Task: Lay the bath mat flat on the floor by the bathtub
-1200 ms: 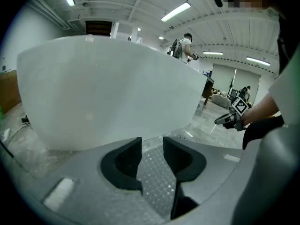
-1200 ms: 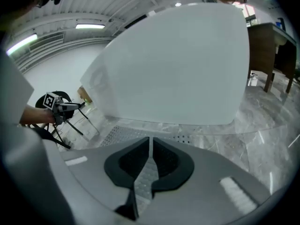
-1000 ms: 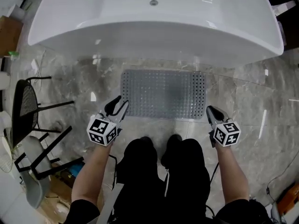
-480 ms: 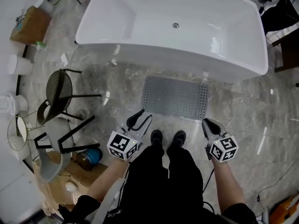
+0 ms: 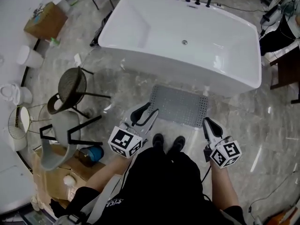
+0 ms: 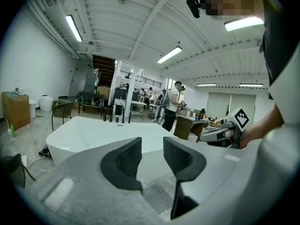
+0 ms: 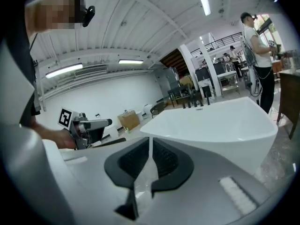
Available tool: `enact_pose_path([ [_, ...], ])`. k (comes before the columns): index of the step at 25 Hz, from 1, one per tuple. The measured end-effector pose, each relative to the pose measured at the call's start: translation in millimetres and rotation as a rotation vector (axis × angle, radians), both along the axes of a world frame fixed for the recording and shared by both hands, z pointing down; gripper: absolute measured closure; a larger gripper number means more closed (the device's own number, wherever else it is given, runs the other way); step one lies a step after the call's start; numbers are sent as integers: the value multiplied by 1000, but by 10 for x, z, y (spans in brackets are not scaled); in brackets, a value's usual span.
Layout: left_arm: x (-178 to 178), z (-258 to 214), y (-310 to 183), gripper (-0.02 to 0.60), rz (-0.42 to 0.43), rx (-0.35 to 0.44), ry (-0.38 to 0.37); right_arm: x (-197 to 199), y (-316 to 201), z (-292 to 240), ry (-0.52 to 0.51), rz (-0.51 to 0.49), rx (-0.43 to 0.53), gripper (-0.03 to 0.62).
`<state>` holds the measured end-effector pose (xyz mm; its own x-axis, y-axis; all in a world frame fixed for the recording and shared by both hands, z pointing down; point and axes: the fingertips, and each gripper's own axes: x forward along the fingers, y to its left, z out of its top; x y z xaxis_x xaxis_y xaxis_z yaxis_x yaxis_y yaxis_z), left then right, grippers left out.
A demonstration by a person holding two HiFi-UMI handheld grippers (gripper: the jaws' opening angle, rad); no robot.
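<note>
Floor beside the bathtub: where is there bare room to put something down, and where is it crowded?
Bare marble floor lies right of the bath mat, along the bathtub, and in a narrower strip between mat and black chair. The left side is crowded: a grey chair, a cardboard box, white buckets.

From the head camera we look steeply down, from standing height, on the bathtub (image 5: pixel 187 36) and the bath mat (image 5: pixel 180 104) beside it. The left gripper (image 6: pixel 152 149) and right gripper (image 7: pixel 151 146) cameras sit close behind their own jaws, facing almost level across the tub. All three views share the tub, and each gripper view catches the other gripper.
</note>
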<state>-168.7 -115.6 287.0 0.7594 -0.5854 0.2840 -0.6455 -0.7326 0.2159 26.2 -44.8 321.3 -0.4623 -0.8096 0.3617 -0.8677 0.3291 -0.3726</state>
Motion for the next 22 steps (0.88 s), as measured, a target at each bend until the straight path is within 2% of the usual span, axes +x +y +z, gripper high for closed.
enact_pose_path([
  [3,-93,-304,14,431,-16,39,-5,-125,-25,-398,14,-19,50,569],
  [7,-183,-723,-9,431,-51,79,9,-134,-100,-987,-18,-5,137,569],
  [13,-58,-1258,70,431,-30,143,25,-76,-87,-1684,-34,-2,254,585],
  [17,26,-1500,140,431,-1,173,34,-46,-47,-1946,-84,1,289,589],
  [22,108,-1689,247,431,37,227,9,-156,28,-2218,-105,-49,344,594],
])
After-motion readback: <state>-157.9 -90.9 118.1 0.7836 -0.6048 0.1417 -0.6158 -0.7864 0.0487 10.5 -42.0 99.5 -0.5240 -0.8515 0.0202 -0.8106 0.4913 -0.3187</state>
